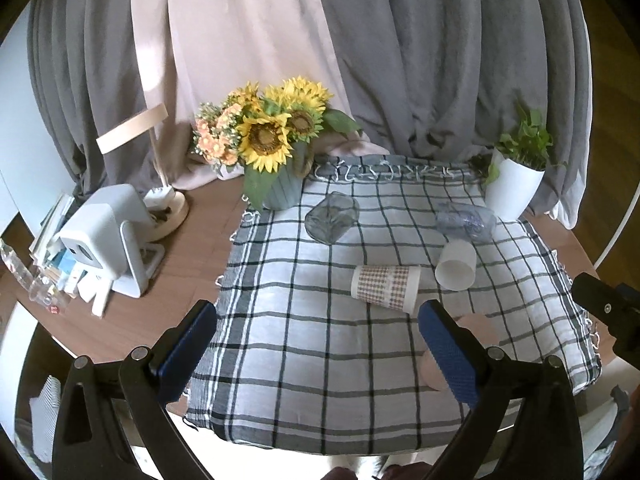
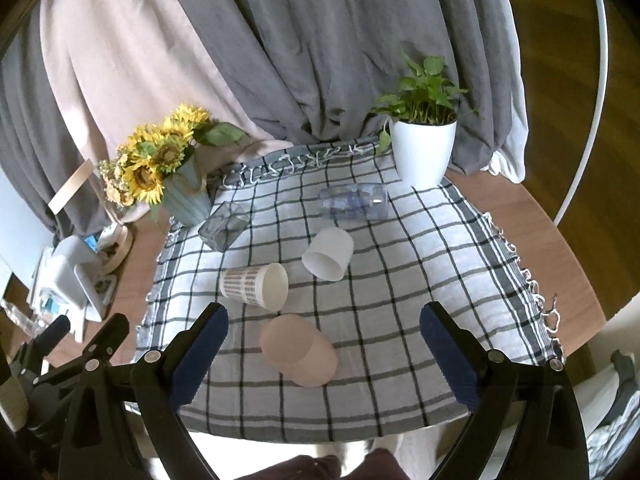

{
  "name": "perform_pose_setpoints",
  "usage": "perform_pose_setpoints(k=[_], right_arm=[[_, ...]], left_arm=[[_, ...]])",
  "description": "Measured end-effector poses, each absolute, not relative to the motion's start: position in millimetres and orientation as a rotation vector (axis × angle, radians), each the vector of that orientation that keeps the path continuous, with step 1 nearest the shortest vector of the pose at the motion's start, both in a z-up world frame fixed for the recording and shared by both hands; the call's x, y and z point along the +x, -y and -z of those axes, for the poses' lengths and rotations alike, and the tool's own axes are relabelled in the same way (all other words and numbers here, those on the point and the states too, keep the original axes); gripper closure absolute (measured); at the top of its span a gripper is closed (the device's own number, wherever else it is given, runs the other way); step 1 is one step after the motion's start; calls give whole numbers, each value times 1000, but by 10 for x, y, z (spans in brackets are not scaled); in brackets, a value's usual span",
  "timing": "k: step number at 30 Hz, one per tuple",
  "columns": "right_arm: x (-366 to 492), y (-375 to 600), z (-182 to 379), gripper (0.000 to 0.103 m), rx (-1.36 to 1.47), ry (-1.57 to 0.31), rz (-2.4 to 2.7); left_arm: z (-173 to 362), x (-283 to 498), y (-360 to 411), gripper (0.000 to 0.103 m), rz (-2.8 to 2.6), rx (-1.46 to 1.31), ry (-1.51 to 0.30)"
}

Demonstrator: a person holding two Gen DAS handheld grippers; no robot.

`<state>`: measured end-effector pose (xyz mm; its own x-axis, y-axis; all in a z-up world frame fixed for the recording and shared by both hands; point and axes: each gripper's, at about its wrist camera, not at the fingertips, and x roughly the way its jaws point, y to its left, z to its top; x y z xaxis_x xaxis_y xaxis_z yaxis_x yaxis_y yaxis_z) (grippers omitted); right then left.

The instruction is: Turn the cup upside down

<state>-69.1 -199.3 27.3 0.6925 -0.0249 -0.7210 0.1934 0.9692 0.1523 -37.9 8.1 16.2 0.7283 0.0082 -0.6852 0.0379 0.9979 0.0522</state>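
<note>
Grippers left (image 1: 316, 344), right (image 2: 324, 344): both apart | pink cup (image 2: 298, 350): whole only in right view

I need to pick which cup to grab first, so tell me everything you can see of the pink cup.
The pink cup is a plain, matte, pale pink tumbler, apparently plastic, with no handle or print. It lies on its side on the checked cloth, nearest the camera, its flat base turned toward the patterned paper cup. Nothing but the cloth touches it; the right tool hangs open above it.
</note>
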Motion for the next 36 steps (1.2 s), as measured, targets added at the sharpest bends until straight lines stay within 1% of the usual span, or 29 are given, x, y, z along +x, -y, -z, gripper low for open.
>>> perform_pose_setpoints(k=[10,36], right_arm=[[-700,1856,-310,6,221,-778,128],[-661,1773,-295,6,212,-790,130]], left_arm=[[-174,-364,-224,0,20,56,-738],[-144,-342,-242,0,16,53,-743]])
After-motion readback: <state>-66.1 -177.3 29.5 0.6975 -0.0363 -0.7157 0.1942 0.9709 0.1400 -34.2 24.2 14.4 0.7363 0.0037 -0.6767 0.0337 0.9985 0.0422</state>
